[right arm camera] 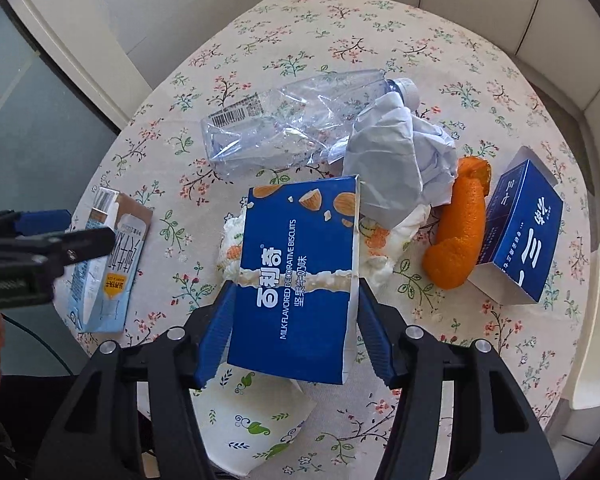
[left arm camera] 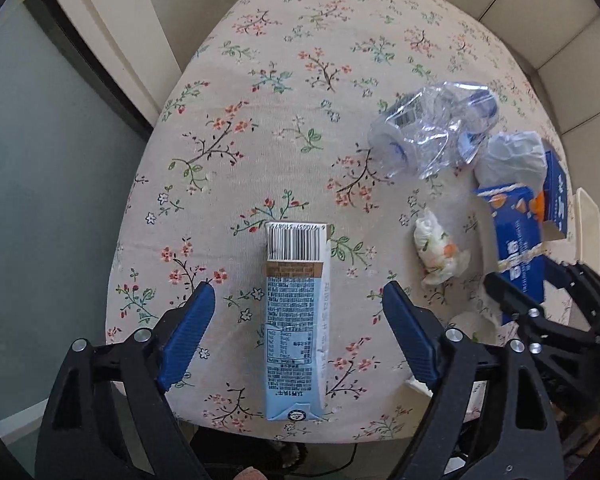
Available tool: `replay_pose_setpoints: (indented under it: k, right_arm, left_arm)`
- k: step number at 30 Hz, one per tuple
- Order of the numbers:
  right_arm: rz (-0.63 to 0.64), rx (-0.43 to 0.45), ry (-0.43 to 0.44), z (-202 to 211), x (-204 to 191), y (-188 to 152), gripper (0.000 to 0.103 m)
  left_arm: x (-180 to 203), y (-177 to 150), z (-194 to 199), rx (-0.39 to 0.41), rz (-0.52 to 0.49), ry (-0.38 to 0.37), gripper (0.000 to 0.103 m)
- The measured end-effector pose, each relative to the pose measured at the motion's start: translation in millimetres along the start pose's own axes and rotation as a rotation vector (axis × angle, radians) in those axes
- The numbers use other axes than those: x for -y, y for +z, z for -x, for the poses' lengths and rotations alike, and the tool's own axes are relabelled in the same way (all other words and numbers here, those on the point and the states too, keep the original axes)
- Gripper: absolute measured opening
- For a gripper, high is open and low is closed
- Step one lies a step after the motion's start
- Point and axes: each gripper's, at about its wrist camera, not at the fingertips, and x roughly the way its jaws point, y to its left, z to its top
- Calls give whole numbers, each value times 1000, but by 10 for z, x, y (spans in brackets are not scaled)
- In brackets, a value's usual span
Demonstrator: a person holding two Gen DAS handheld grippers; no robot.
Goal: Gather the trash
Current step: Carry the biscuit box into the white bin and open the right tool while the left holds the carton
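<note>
A light-blue milk carton (left arm camera: 296, 320) lies flat on the flowered tablecloth, barcode end pointing away. My left gripper (left arm camera: 298, 292) points straight down over it. Its blue pads (left arm camera: 192, 328) stand wide on either side of the carton, with clear gaps, so it is open. My right gripper (right arm camera: 296, 286) is shut on a blue biscuit box (right arm camera: 300, 272), its pads pressing the box's two long sides. The box hangs tilted above a crumpled printed napkin (right arm camera: 230, 254). The carton (right arm camera: 104, 264) and the left gripper's black fingers show at the left of the right wrist view.
A crushed clear bottle (right arm camera: 292, 128), a crumpled grey paper (right arm camera: 400, 160), an orange peel (right arm camera: 456, 232) and a small dark-blue box (right arm camera: 520, 232) lie behind the biscuit box. A white printed paper sheet (right arm camera: 252, 420) sits at the table's (left arm camera: 300, 60) near edge. A white chair (right arm camera: 592, 320) stands at the right.
</note>
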Motion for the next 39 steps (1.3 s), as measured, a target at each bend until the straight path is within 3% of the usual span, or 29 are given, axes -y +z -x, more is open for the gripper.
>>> replay_pose_setpoints:
  k: [4, 6, 8, 16, 28, 34, 39]
  right_arm:
    - [-5, 23, 19, 52, 9, 26, 58]
    - [-4, 32, 24, 73, 7, 35, 58]
    - [-4, 44, 30, 84, -12, 59, 58]
    - [-23, 105, 53, 181, -7, 122, 58]
    - [-78, 272, 70, 572, 117, 187, 58]
    - [-98, 372, 30, 796, 213, 166, 58]
    - [-123, 476, -19, 1031, 357, 94, 58]
  left_arm:
    - [22, -36, -211, -54, -28, 18, 71]
    - [2, -36, -256, -61, -27, 6, 58]
    - [-28, -26, -254, -54, -16, -13, 32]
    - [-78, 7, -7, 60, 19, -91, 30]
    - [1, 116, 605, 318, 107, -133, 30]
    - [134, 123, 876, 447, 125, -149, 30]
    - [326, 134, 991, 489, 110, -196, 30]
